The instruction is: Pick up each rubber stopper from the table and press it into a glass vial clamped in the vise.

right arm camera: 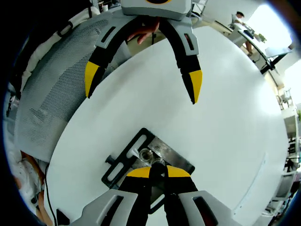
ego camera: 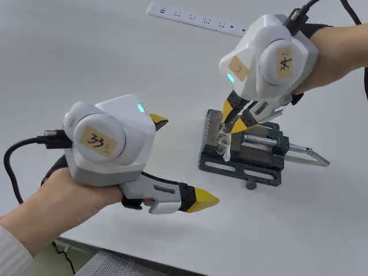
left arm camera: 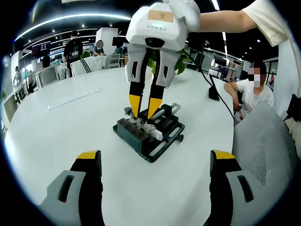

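White round tabletop [ego camera: 115, 57] spreads under both hands, with an open office of desks and seated people behind it in the left gripper view and a grey mesh chair [left arm camera: 263, 146] at the table's edge. A long white power strip [ego camera: 195, 20] lies near the far edge, well apart from the work.

The dark grey metal bench vise [ego camera: 264, 158] sits flat on the table with its screw handle pointing away to the right. Clear glass vials [ego camera: 224, 144] stand upright, clamped between its jaws.

The right gripper [ego camera: 237, 122] hangs tips-down directly over the vise. Its yellow-tipped jaws are drawn nearly together, and in the right gripper view a small dark rubber stopper [right arm camera: 157, 165] is pinched between them, just above the open mouth of a vial [right arm camera: 145, 154]. Whether the stopper touches the glass is too small to tell.

The left gripper [ego camera: 181, 161] is held low over bare table on the near left, apart from the vise, its jaws spread wide and holding nothing; in its own view the two tips frame the vise [left arm camera: 148, 136] and the right gripper [left arm camera: 144, 110] ahead
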Demonstrator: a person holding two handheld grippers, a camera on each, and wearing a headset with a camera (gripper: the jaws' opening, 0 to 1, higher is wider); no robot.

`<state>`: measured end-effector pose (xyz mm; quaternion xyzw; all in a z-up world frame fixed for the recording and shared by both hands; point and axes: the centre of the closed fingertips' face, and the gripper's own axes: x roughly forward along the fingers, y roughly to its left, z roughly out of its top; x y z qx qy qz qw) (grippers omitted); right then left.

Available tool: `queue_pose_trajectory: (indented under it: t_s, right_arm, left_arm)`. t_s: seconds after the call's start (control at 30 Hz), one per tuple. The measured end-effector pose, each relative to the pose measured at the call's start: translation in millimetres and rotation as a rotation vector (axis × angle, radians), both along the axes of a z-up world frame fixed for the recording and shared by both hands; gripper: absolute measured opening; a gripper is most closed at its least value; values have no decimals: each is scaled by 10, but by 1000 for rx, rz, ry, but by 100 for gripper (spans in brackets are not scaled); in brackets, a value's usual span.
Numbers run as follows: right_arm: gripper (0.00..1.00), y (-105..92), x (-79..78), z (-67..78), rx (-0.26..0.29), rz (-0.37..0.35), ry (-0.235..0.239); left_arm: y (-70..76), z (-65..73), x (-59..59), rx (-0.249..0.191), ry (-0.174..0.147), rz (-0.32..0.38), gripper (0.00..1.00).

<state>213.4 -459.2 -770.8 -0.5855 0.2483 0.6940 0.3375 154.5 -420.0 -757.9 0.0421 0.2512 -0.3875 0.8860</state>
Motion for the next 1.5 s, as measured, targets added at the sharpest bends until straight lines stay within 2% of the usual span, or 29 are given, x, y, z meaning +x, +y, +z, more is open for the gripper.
queue_pose_trajectory:
  t_s: [0.17,0.4,0.57,0.73,0.87,0.97,1.1,1.5]
  right_arm:
    - [3,2,19,-11,-6,-58,9]
    - [3,6,23,-19,-50,-80,22]
    - [3,3,23,-34,-85,-83,11]
    - [3,-1,38,-36,-87,-134,3]
    - [4,-7,20,-29,-79,-109,-2]
    - [5,-14,12,-26,-69,-59,-1]
    - [6,-14,24,-26,-62,-57,1]
    - [7,-17,1,-15,-63,-4,-32]
  left_arm:
    - [-15,-4,-4,-4,1,-2,95]
    - [-27,-10,-15,-5,4,-3,94]
    - [-45,-5,-14,-5,6,-4,94]
    - [-62,-9,-11,-7,8,-7,93]
    - [-84,-9,-17,-6,9,-11,93]
    - [-73,-10,-24,-5,11,-11,92]
    - [-54,-16,-24,-3,11,-6,92]
    - [-52,-16,-15,-6,13,-5,91]
